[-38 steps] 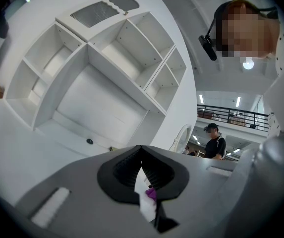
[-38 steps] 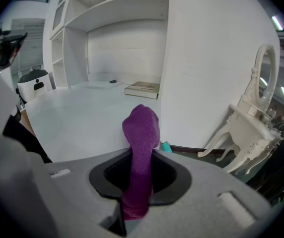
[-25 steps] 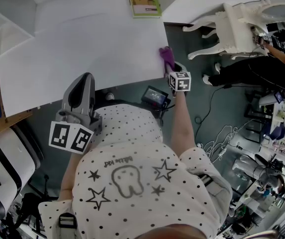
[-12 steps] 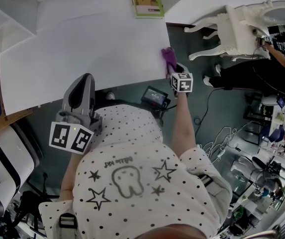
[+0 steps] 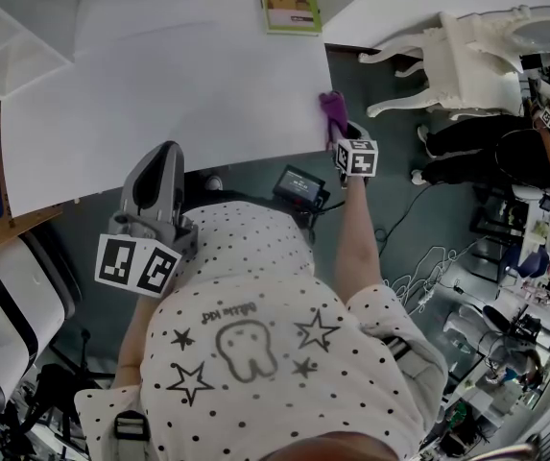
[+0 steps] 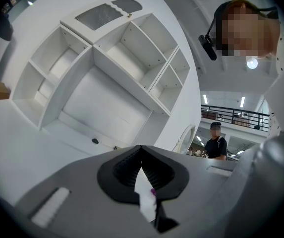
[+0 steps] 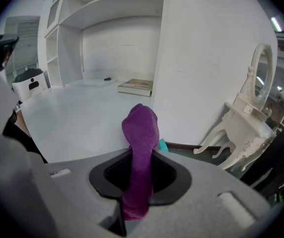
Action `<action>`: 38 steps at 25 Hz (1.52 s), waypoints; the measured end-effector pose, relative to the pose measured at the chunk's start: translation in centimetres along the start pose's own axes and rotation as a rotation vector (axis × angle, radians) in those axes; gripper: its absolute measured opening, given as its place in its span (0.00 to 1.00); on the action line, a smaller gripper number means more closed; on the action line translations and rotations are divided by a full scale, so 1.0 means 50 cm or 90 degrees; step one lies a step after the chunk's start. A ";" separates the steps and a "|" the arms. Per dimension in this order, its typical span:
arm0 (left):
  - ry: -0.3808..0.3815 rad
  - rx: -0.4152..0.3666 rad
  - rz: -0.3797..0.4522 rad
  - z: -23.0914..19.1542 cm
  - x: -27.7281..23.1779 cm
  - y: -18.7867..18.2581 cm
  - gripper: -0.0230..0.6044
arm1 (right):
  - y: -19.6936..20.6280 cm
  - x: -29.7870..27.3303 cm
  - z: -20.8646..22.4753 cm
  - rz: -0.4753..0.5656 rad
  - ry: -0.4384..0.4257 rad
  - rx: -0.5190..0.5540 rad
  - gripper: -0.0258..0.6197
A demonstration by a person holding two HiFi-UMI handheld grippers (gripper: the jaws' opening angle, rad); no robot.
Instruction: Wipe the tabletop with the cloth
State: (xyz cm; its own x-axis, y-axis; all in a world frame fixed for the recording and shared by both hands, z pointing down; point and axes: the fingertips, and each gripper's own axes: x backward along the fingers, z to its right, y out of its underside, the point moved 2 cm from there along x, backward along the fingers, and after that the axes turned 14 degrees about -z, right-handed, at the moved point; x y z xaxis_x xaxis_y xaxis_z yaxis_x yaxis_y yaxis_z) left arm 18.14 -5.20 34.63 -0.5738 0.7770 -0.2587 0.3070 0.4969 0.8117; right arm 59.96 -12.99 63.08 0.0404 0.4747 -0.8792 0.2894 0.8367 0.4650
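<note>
Facing a broad white tabletop [image 5: 179, 94], bare except for a green book [image 5: 289, 0] lying at the far edge. Holding the left gripper [image 5: 164, 150] idle over the near edge, jaws drawn to a slit and gripping nothing. Clenching the right gripper [image 5: 338, 129] on a purple cloth [image 5: 333, 113], with the cloth sticking out past the jaws at the near right corner of the tabletop; not showing clearly whether it is pressing on the surface. Drifting a little rightward in the head view over the last second, yet keeping much the same spacing between cloth and book, so probably shifting the camera rather than wiping. Seemingly pausing at the end of a stroke, or just starting one, with nearly the whole surface lying leftward for sweeping.
</note>
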 end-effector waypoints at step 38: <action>0.003 -0.116 -0.001 -0.053 0.134 -0.006 0.03 | -0.116 0.410 -0.378 0.353 -0.066 0.046 0.16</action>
State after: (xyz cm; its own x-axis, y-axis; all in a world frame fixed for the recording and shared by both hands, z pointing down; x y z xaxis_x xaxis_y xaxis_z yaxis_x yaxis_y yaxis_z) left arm 12.20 -1.16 34.02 -0.5784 0.7742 -0.2572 0.1638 0.4190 0.8931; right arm 41.02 -2.97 44.33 0.2973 0.8051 -0.5133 0.2625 0.4480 0.8546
